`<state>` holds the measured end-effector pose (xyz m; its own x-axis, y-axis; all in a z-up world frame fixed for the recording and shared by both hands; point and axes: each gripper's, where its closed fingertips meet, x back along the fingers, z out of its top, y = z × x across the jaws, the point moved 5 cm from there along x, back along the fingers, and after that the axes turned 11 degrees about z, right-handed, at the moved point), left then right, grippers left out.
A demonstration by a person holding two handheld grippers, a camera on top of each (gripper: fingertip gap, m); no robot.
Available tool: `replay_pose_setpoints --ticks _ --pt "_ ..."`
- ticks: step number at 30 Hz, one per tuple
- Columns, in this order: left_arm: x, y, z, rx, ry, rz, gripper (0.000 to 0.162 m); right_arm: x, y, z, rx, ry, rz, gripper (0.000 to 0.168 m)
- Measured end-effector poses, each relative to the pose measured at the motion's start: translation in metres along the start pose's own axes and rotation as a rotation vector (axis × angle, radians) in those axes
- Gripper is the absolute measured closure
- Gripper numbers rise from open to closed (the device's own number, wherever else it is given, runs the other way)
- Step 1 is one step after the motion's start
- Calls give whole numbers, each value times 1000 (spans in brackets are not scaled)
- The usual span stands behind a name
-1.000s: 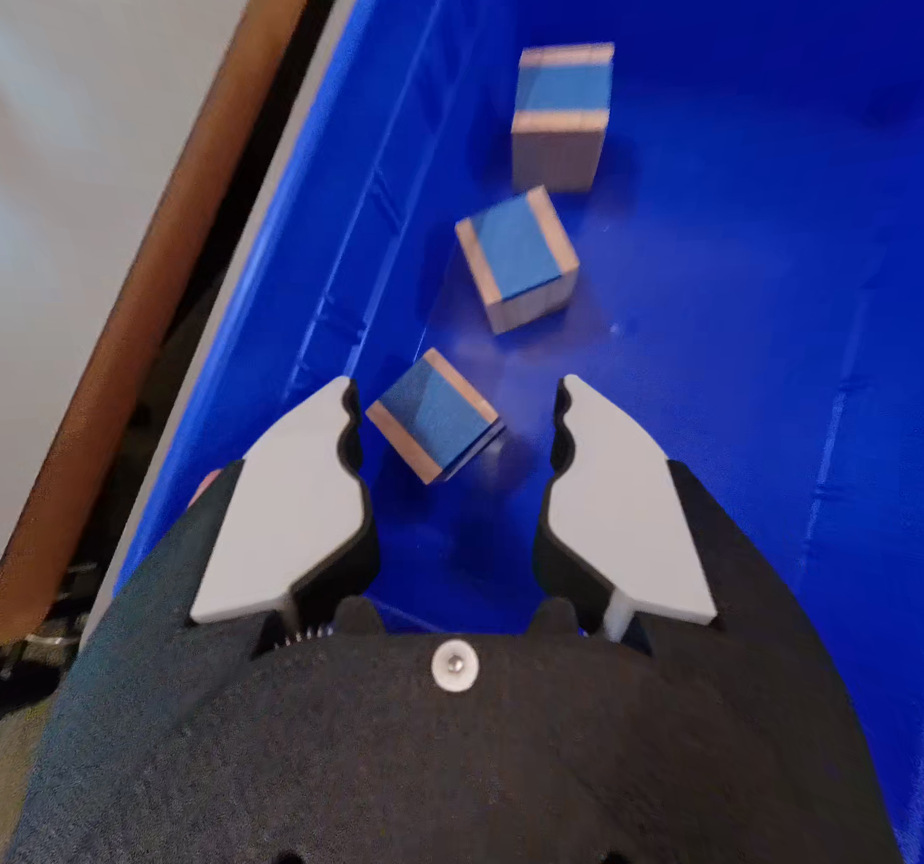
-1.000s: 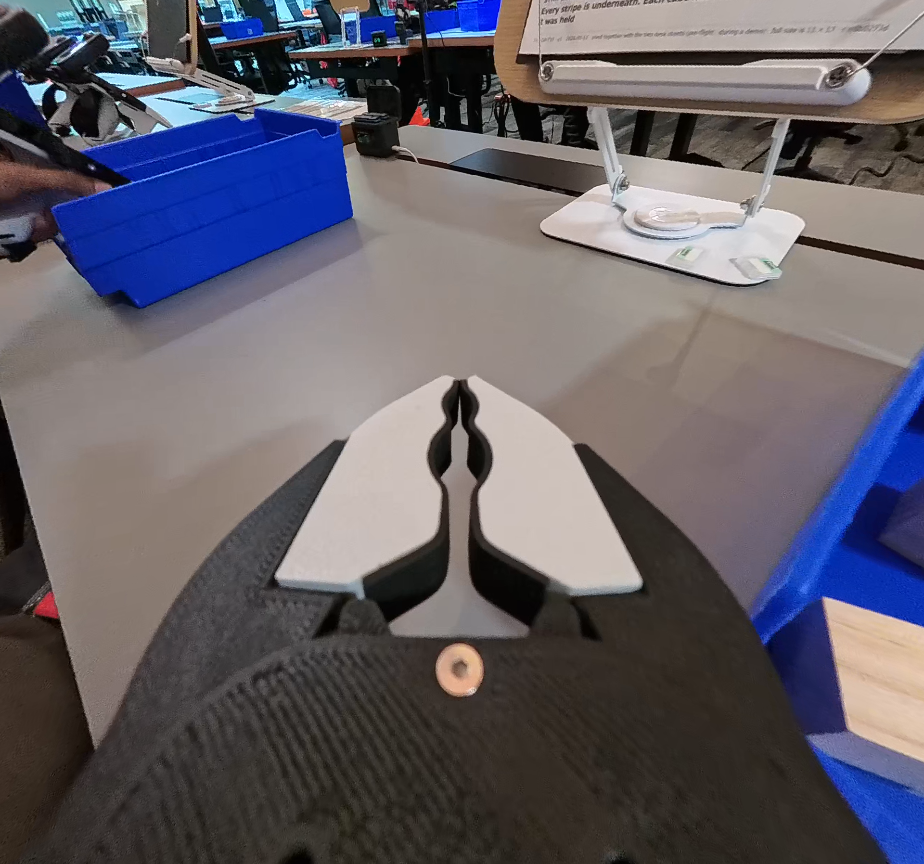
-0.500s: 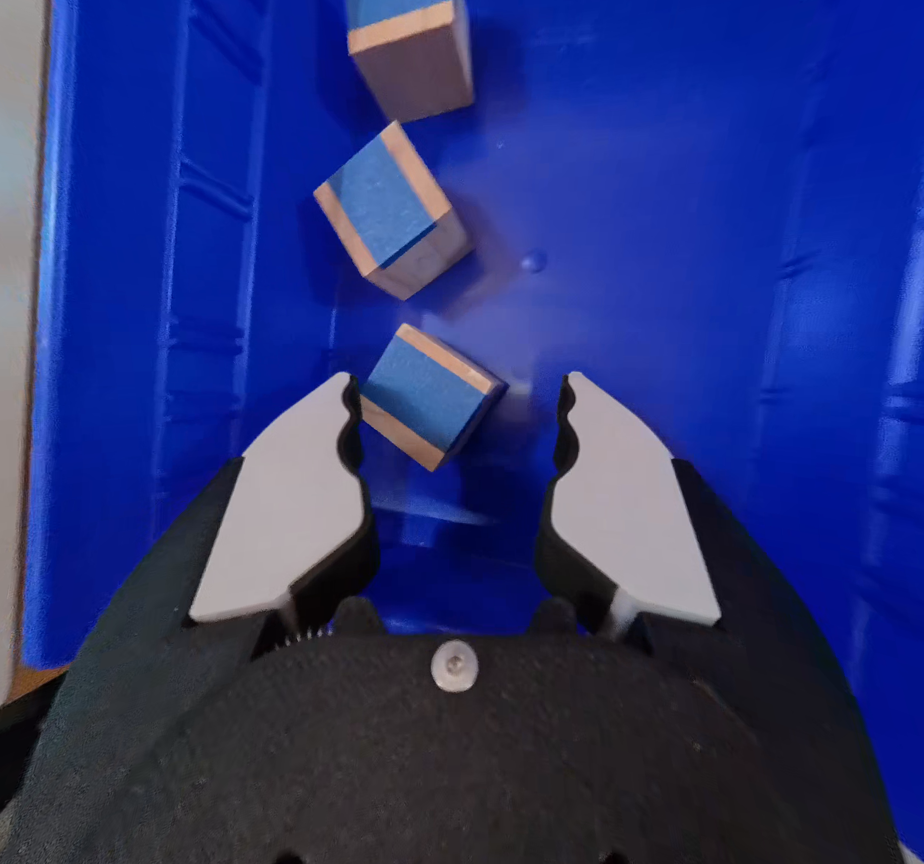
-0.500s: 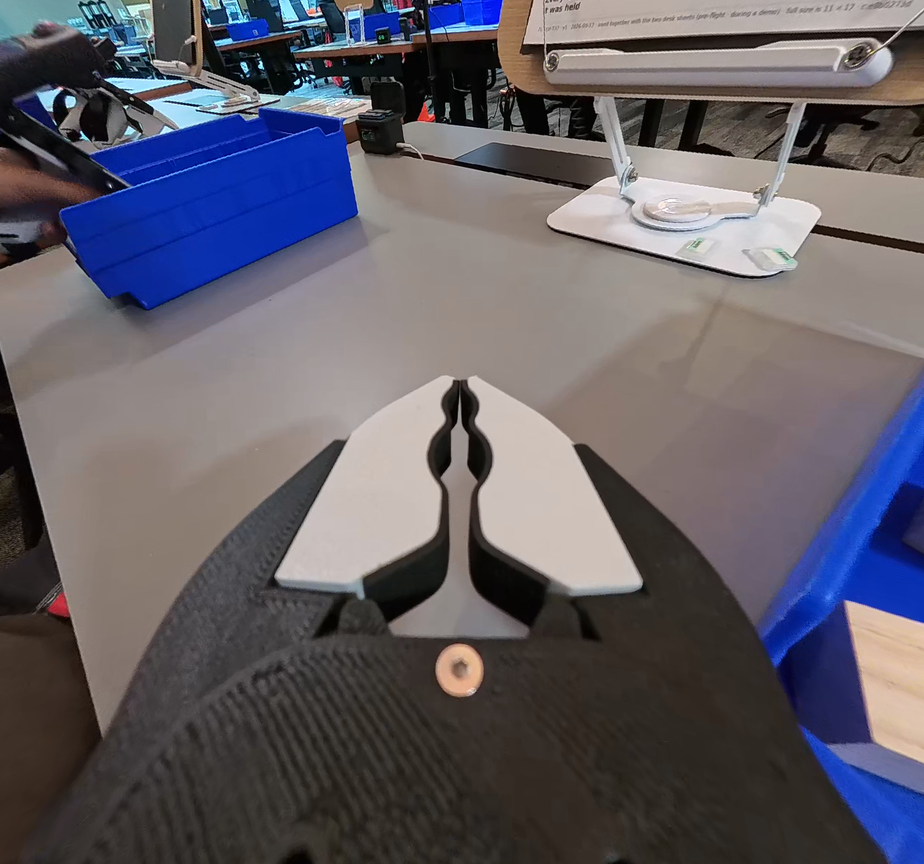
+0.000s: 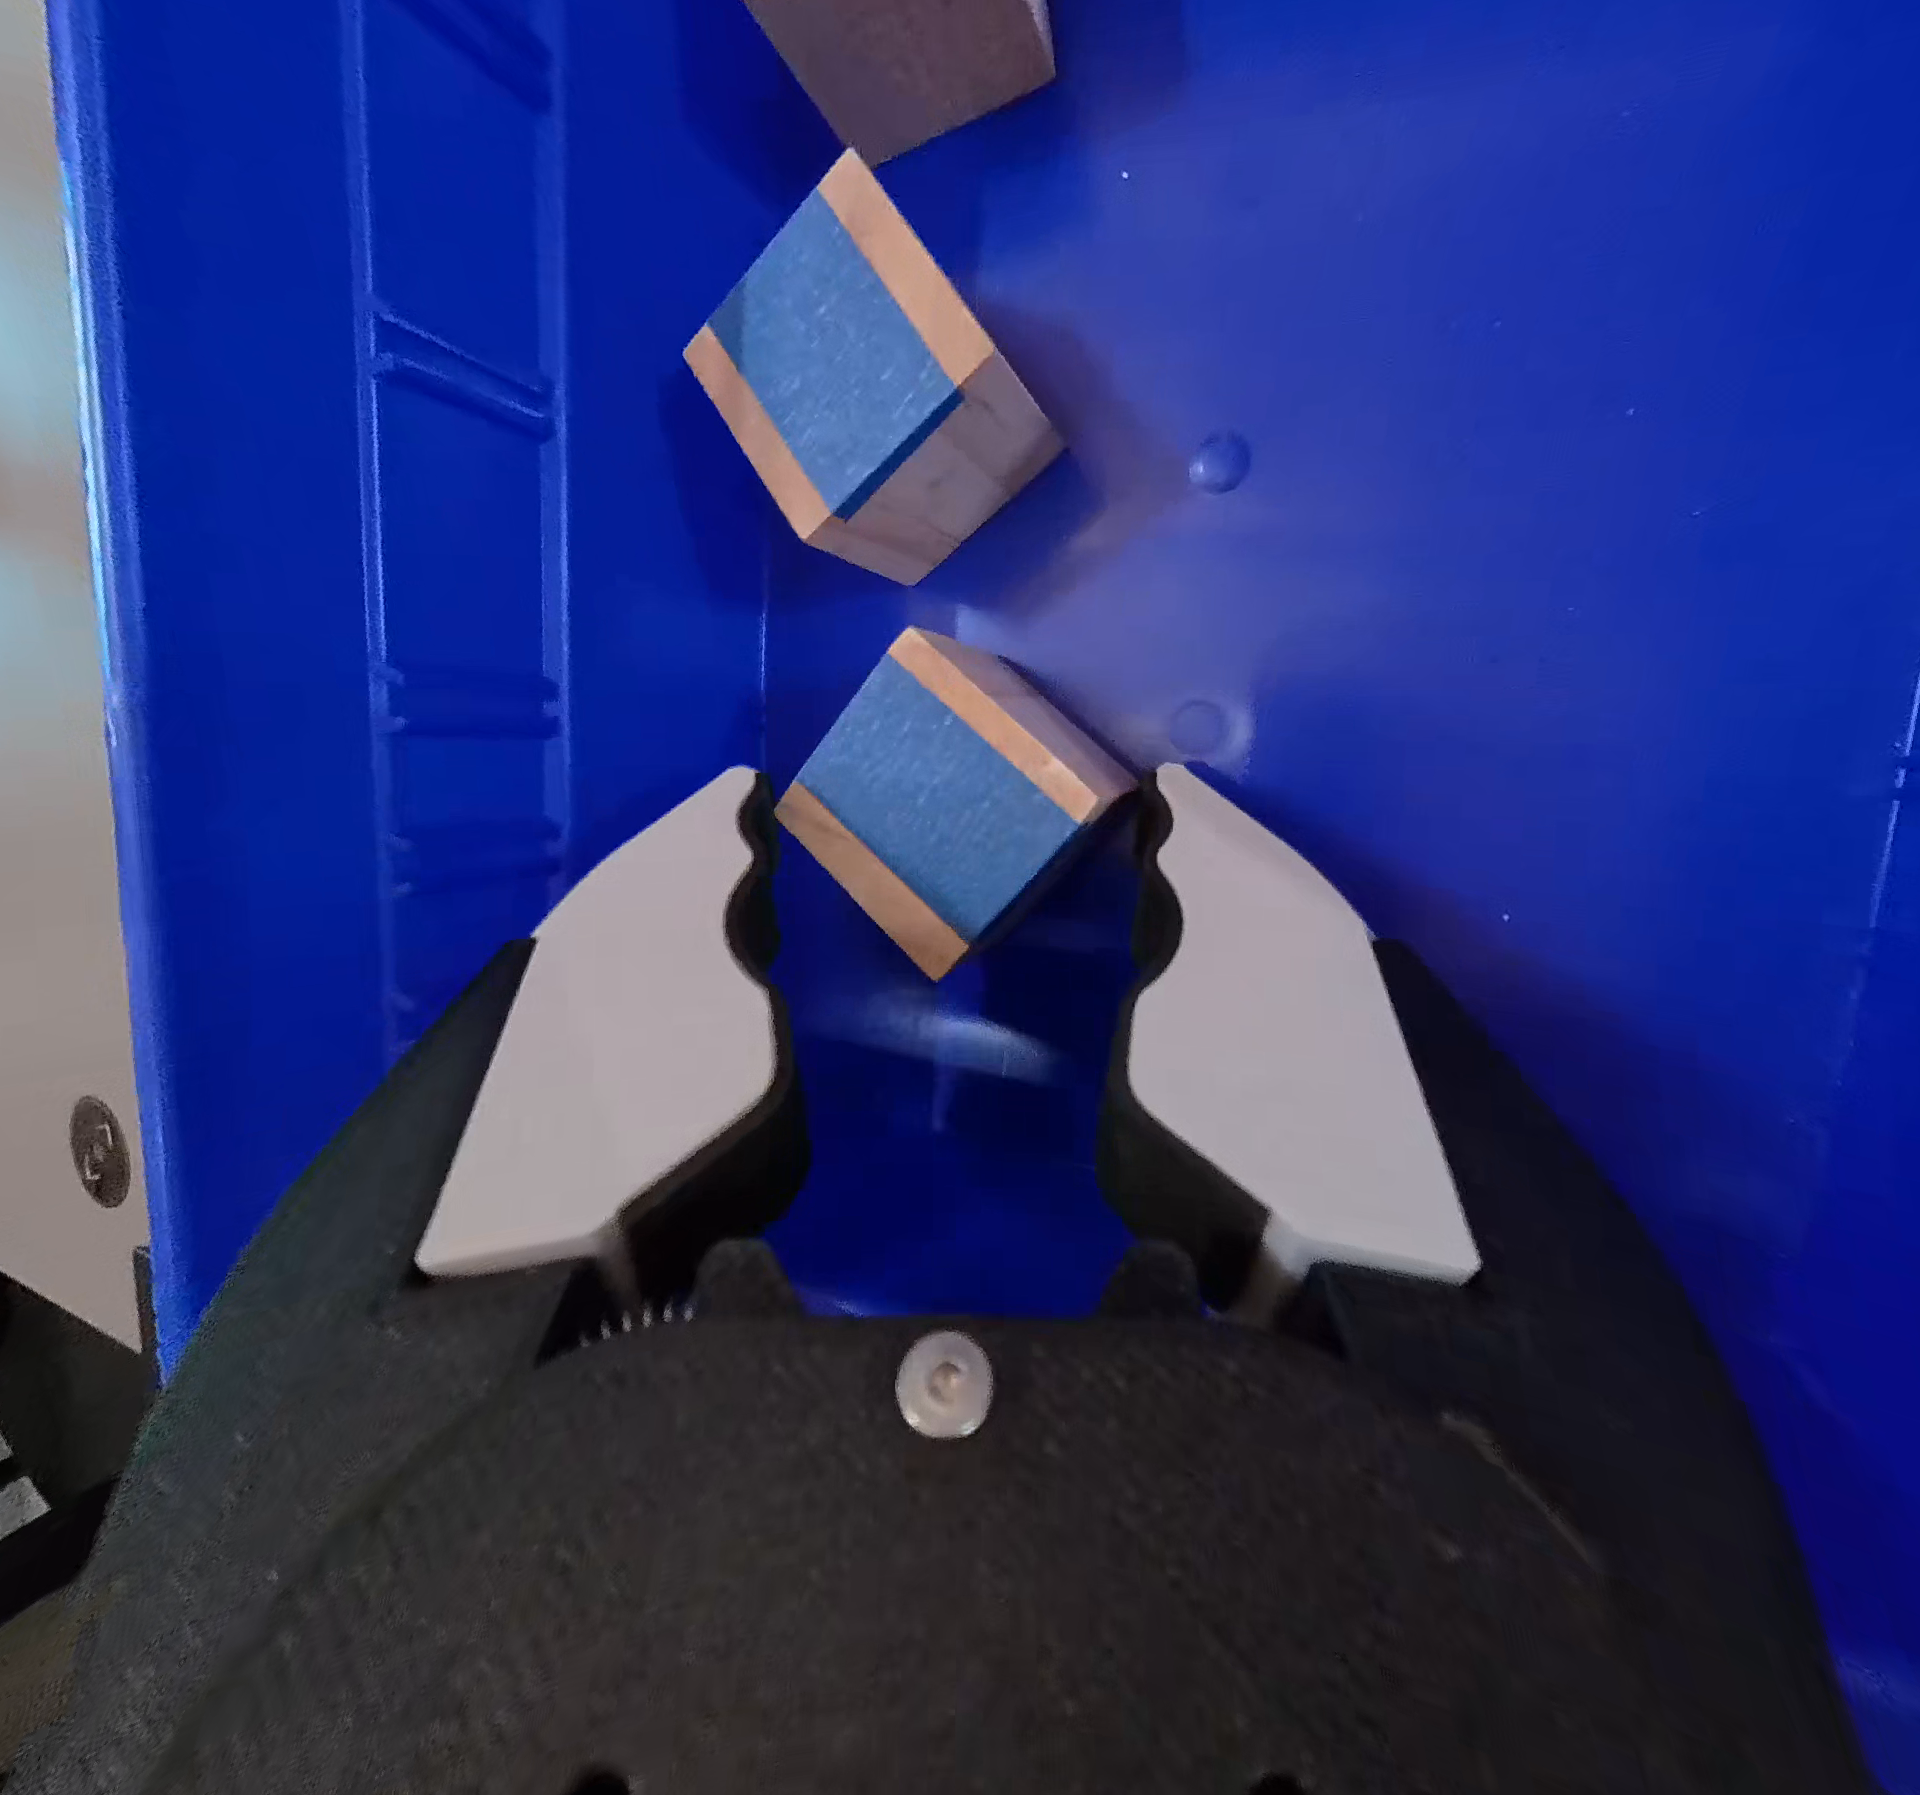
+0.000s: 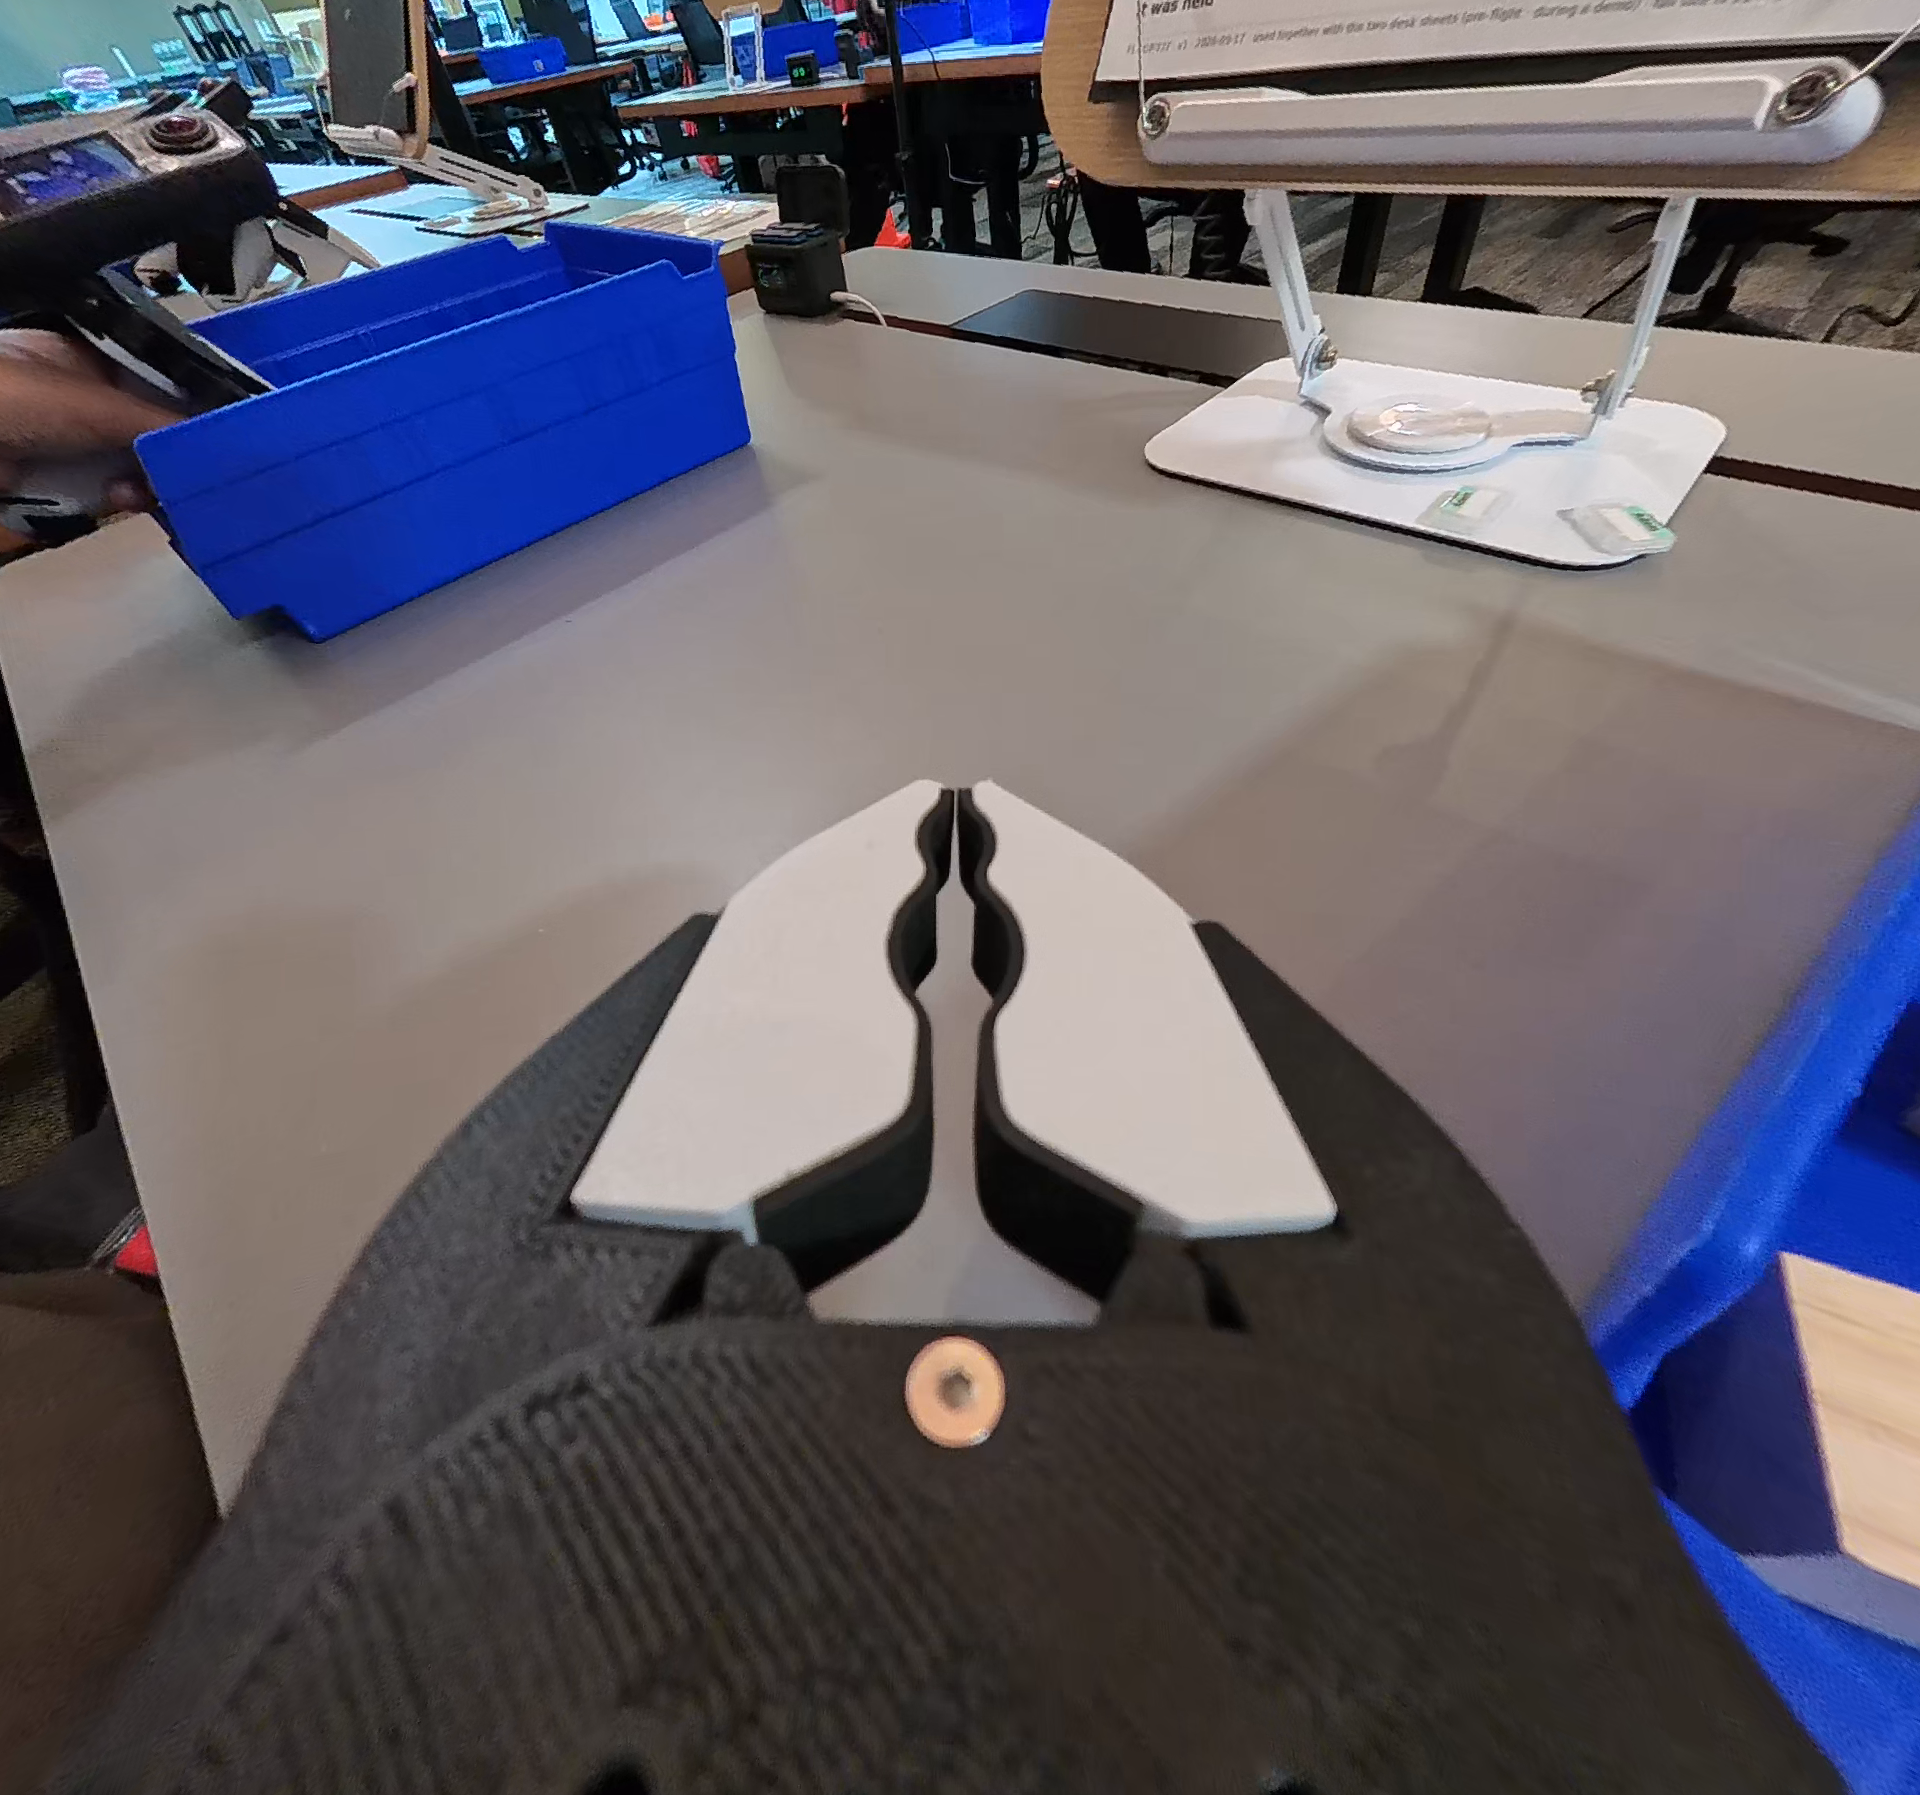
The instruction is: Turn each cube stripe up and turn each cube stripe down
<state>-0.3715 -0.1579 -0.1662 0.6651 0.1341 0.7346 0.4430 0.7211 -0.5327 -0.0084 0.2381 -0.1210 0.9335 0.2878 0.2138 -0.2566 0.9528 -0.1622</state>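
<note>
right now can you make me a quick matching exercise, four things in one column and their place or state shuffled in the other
Things:
1. left gripper
2. right gripper
3. nearest cube
4. white stand base

Place or state:
A. on the grey table, beyond the shut fingers
B. open, inside the blue bin
C. shut, holding nothing, over the grey table
D. stripe up, turned corner-on between the open fingers

Pairs: 1-B, 2-C, 3-D, 4-A
</note>
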Motion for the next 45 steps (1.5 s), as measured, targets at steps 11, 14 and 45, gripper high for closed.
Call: replay_pose_setpoints --ticks 11,14,45 --pt "42 -21 33 99 212 86 95 0 1 0 -22 6 4 167" --pt "81 -25 57 179 409 57 96 -1 1 -1 -24 6 6 167" --pt "256 245 57 369 482 -1655 96 2 -22 10 -70 90 201 116"
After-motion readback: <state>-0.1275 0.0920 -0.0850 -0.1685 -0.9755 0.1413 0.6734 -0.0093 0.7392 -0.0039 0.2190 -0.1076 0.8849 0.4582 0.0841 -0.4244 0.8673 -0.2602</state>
